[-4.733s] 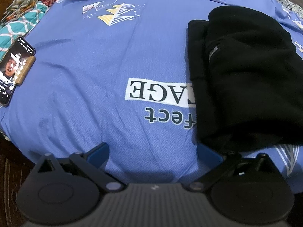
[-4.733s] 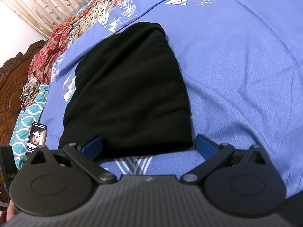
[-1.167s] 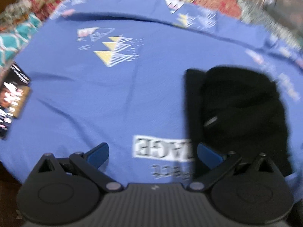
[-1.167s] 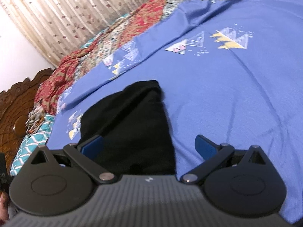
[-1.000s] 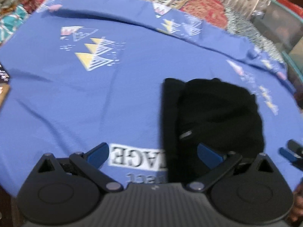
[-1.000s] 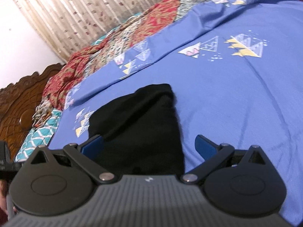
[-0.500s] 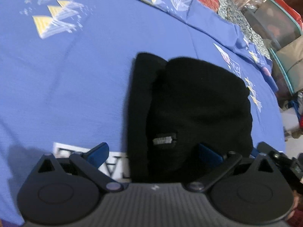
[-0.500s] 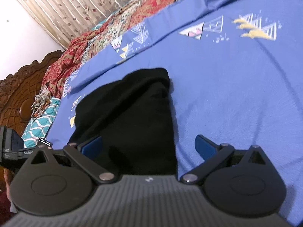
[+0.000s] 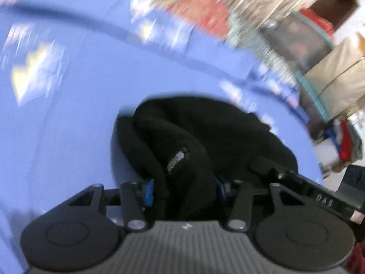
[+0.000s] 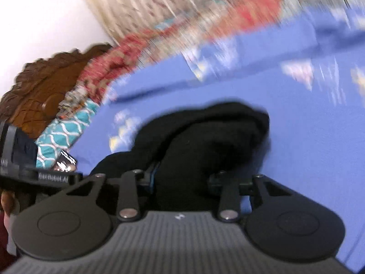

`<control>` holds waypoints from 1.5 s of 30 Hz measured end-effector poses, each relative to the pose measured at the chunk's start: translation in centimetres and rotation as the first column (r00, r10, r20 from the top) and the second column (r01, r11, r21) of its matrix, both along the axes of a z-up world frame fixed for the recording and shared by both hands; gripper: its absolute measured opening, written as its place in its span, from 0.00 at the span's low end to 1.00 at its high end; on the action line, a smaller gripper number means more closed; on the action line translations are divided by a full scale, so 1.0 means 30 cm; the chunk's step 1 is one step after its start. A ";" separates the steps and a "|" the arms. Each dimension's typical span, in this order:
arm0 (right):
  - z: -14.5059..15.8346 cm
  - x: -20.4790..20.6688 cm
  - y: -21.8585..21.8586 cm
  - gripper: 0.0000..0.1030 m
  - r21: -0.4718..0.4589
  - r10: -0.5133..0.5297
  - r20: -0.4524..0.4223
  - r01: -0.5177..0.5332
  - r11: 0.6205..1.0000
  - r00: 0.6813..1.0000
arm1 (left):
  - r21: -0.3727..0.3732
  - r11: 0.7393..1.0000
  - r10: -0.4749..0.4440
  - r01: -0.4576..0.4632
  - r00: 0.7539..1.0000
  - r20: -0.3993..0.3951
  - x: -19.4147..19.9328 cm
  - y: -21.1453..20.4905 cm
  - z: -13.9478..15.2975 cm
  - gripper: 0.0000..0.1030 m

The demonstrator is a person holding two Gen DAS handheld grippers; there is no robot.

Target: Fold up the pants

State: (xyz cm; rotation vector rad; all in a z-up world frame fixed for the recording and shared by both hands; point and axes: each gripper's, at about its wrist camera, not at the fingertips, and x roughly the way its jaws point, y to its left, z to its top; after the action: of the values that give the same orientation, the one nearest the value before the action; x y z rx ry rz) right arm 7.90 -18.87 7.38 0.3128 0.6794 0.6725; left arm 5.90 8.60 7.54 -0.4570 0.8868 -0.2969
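Bedspread: a blue bedspread (image 9: 68,118) printed with pale and yellow triangle motifs covers the bed and fills most of both blurred views.
Headboard: a carved brown wooden headboard (image 10: 43,86) rises at the left edge of the right wrist view, in front of a white wall.
Curtain: a pale patterned curtain (image 10: 159,2) hangs along the far side, streaked by blur.
Quilt: a red patterned quilt (image 10: 248,11) runs along the far edge of the bedspread; a teal-and-white wavy cloth (image 10: 66,132) lies bunched near the headboard.
Clutter: boxes and a beige bundle (image 9: 337,77) stand off the bed's right side in the left wrist view; details are too blurred to name.
Pants: the black pants (image 9: 205,132) lie in a folded heap on the bedspread, their near edge bunched up between both tools; a small grey label (image 9: 176,159) shows on the top fold.
Left gripper: the left gripper (image 9: 183,188) has its blue-padded fingers drawn in around a thick fold of the pants.
Right gripper: the right gripper (image 10: 182,178) likewise pinches the near edge of the pants, the cloth hiding most of both pads.
Phone: a phone (image 10: 65,161) with a lit screen lies by the teal cloth, partly hidden behind the left tool's body.
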 end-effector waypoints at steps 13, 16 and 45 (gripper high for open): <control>0.024 0.497 0.057 0.37 -0.142 -0.073 0.248 0.111 0.984 0.966 | 0.241 0.967 0.049 -0.079 0.991 0.128 0.516 -0.087 -0.007 0.45; -0.100 0.571 0.078 0.39 -0.222 -0.101 0.138 0.130 0.966 0.985 | 0.338 0.936 0.091 -0.096 0.995 0.031 0.581 -0.102 -0.152 0.51; -0.093 -0.037 -0.102 0.83 -0.140 -0.287 -0.132 0.269 0.953 0.949 | 0.586 0.792 0.190 -0.169 0.981 0.027 -0.119 -0.252 0.000 1.00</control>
State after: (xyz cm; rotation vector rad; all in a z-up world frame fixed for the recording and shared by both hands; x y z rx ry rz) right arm 6.78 -21.93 4.58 0.3434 0.7993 0.3380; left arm 2.32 1.03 7.53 0.0374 0.9090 0.1702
